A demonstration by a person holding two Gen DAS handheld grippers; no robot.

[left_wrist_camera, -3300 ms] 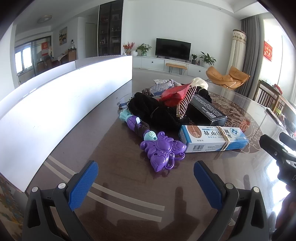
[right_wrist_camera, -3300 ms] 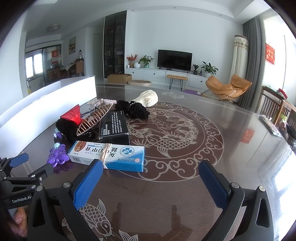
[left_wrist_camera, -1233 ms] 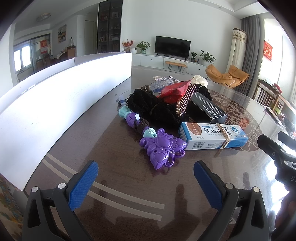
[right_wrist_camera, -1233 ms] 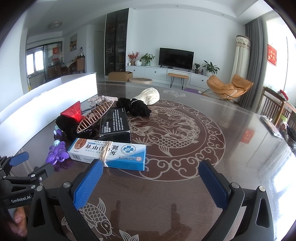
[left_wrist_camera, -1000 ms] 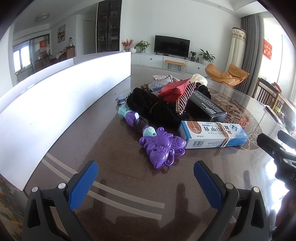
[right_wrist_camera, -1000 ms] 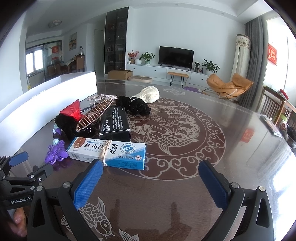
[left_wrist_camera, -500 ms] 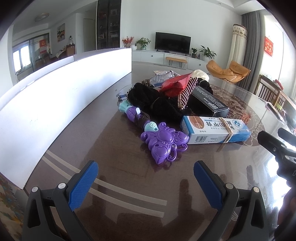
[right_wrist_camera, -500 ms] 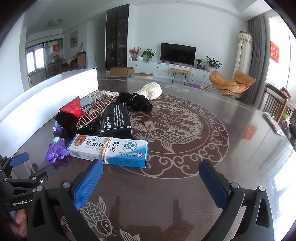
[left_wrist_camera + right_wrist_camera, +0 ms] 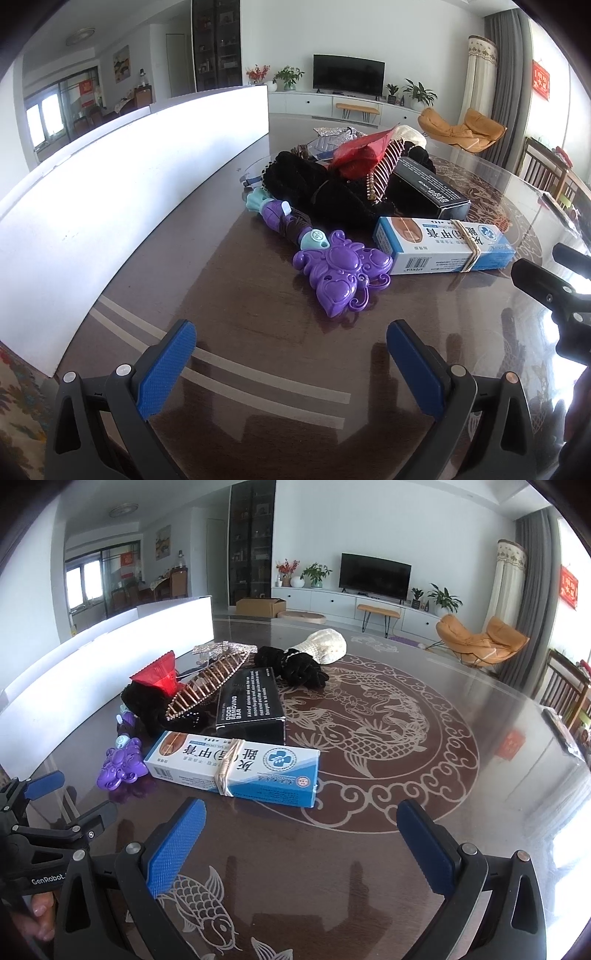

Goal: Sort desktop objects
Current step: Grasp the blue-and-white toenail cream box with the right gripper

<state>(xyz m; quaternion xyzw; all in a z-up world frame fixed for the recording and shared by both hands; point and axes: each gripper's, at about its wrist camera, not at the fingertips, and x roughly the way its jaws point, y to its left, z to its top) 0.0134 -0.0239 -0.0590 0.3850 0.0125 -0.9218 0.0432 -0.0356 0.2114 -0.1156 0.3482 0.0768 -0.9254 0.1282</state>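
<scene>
A heap of objects lies on the dark glass table [image 9: 240, 350]. Nearest my left gripper [image 9: 291, 365] is a purple butterfly toy [image 9: 343, 275], a short way ahead of its open, empty fingers. A white-and-blue box with a rubber band [image 9: 236, 764] [image 9: 443, 249] lies just ahead of my right gripper [image 9: 301, 843], which is also open and empty. Behind it sit a black box [image 9: 251, 703], a gold hair comb [image 9: 207, 686], a red pouch [image 9: 159, 674], black scrunchies [image 9: 295, 666] and a cream knitted item [image 9: 325, 646].
A long white panel [image 9: 110, 177] runs along the table's left side. The other gripper shows at the right edge of the left wrist view and at the lower left of the right wrist view. Chairs [image 9: 565, 690] stand at the far right.
Both grippers have edged slightly nearer the heap and stay open. No object has moved.
</scene>
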